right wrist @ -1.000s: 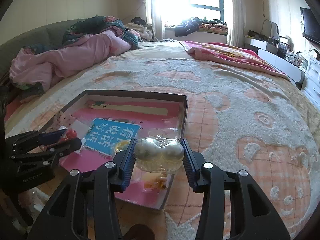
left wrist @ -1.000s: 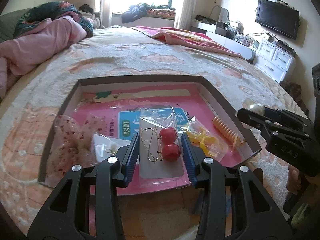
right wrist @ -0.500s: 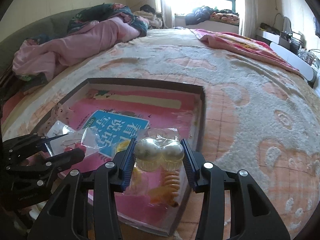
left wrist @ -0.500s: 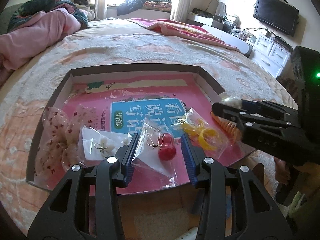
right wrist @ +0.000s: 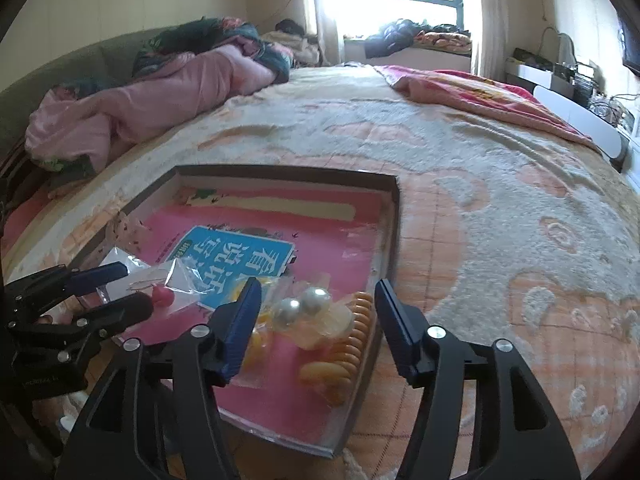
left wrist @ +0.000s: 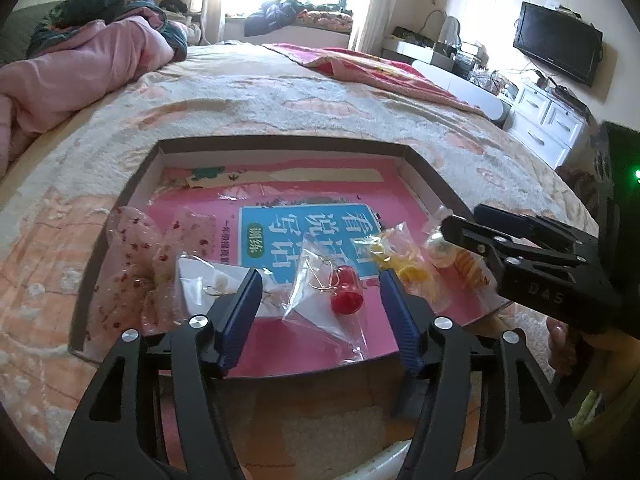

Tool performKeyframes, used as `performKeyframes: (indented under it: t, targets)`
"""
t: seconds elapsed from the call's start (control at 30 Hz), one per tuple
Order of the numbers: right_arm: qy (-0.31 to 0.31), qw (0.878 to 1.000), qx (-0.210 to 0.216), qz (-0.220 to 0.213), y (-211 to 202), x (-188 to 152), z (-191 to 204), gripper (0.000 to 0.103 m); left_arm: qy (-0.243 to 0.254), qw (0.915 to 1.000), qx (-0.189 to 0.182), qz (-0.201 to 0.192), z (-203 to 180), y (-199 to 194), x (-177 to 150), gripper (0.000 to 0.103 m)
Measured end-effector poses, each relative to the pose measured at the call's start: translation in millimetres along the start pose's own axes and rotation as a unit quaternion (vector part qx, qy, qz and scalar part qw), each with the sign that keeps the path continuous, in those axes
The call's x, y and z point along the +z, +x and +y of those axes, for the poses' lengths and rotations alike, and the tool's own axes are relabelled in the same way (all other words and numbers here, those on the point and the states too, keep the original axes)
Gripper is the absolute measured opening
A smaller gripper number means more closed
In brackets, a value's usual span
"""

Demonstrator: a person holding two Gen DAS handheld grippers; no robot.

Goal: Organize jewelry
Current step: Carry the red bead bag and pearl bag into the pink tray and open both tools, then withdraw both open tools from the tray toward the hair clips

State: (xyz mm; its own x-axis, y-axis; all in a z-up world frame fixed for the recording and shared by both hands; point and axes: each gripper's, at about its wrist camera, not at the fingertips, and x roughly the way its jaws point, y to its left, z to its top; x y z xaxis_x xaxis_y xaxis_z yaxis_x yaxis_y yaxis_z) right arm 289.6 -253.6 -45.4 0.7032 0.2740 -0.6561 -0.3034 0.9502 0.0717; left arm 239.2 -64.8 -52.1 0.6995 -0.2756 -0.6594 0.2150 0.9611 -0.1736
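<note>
A shallow dark-rimmed box (left wrist: 280, 142) with a pink lining lies on the bed; it also shows in the right wrist view (right wrist: 394, 216). My left gripper (left wrist: 320, 308) is open above a clear bag of red ball earrings (left wrist: 346, 294) lying in the box. My right gripper (right wrist: 316, 312) is open above a clear bag of pearl earrings (right wrist: 304, 308), which rests in the box by an orange spiral hair tie (right wrist: 352, 332). A bag of yellow rings (left wrist: 404, 260), a white earring card (left wrist: 212, 280) and pink floral pieces (left wrist: 132, 248) also lie inside.
The box sits on a cream and orange fleece blanket (right wrist: 500, 216). Pink bedding (left wrist: 72, 68) is piled at the far left. A white cabinet and TV (left wrist: 556, 52) stand at the right. The right gripper's body (left wrist: 560, 276) hangs over the box's right edge.
Both grippers have opened. The red earring bag dropped from the left gripper into the box, and the pearl bag dropped from the right gripper onto the hair tie and yellow rings.
</note>
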Motion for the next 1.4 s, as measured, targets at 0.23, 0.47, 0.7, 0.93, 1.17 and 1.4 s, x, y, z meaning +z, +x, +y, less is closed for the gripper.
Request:
performKeyframes:
  t: [0.23,0.47,0.7,0.93,1.17,1.4]
  targets:
    - [0.011,1.000,-0.011,-0.022,-22.8,-5.6,-3.4,0.068,-0.015,0.9997,0.007,-0.017,5.9,-16.9,-1.5,0.066]
    - [0.016,0.998,-0.016,-0.050,-51.4,-7.3,3.0,0.078,-0.026,0.9989,0.009,-0.038,11.0,-41.4,-2.4,0.084]
    - [0.014,0.997,-0.016,-0.074,-76.3,-5.6,11.8,0.081,-0.028,0.9976,0.023,-0.059,13.4,-64.9,-4.9,0.090]
    - [0.002,0.996,-0.018,-0.085,-92.1,-13.0,23.7,0.081,-0.035,0.9964,0.033,-0.070,21.2,-85.0,-10.6,0.090]
    - [-0.003,0.997,-0.011,-0.078,-101.4,-28.3,35.2,0.081,-0.048,0.9949,0.046,-0.077,34.3,-101.4,-18.9,0.090]
    - [-0.007,0.998,-0.004,-0.070,-108.2,-42.4,44.4,0.081,-0.052,0.9939,0.056,-0.079,44.7,-113.7,-25.0,0.090]
